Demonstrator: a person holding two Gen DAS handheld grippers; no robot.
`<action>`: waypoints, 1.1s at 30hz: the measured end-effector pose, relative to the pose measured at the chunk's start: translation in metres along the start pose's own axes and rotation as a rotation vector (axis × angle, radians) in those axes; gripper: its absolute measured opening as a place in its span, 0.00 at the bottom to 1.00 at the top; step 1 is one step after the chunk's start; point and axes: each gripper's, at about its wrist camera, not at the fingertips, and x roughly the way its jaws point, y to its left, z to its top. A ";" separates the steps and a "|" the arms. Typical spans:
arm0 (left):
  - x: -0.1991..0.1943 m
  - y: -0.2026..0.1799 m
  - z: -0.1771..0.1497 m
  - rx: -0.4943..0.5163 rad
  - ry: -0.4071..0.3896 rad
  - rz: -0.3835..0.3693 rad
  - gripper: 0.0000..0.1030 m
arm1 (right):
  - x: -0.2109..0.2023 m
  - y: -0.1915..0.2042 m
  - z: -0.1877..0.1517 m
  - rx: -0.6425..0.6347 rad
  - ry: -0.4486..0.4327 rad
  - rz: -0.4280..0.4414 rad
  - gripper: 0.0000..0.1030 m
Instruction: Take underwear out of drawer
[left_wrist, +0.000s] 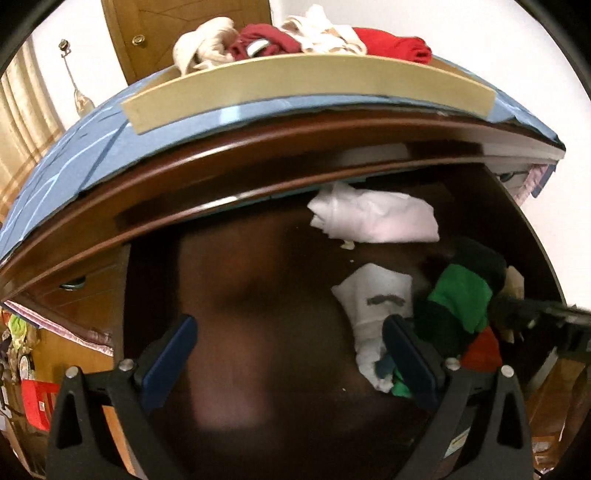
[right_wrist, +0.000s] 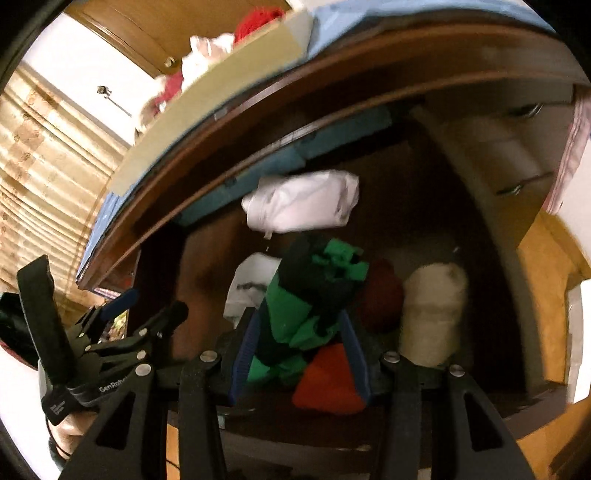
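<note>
The open dark wooden drawer (left_wrist: 258, 295) holds several folded garments. A green and black underwear piece (right_wrist: 314, 306) sits between the blue pads of my right gripper (right_wrist: 299, 332), which is shut on it; it also shows in the left wrist view (left_wrist: 461, 299). A white bundle (left_wrist: 376, 218) lies at the back of the drawer, and a white piece with a grey mark (left_wrist: 376, 302) lies in front of it. An orange-red piece (right_wrist: 328, 380), a dark red piece (right_wrist: 380, 291) and a cream roll (right_wrist: 432, 310) lie beside it. My left gripper (left_wrist: 288, 339) is open and empty over the drawer's bare left side.
A shallow beige tray (left_wrist: 310, 88) with several red and cream garments (left_wrist: 306, 40) stands on the blue-covered dresser top (left_wrist: 74, 155). A wooden door (left_wrist: 184, 33) and curtains (right_wrist: 48, 177) are behind. The drawer's right wall (right_wrist: 498, 221) is close to the right gripper.
</note>
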 end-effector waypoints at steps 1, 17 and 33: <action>-0.001 0.002 0.001 -0.002 -0.004 0.000 0.99 | 0.006 0.001 0.001 0.010 0.029 0.006 0.47; 0.003 0.043 0.004 -0.063 -0.002 0.000 0.99 | 0.079 0.028 0.018 0.025 0.250 -0.086 0.27; 0.011 0.043 0.012 -0.050 0.008 -0.022 0.99 | 0.048 0.034 0.039 -0.065 0.137 -0.034 0.39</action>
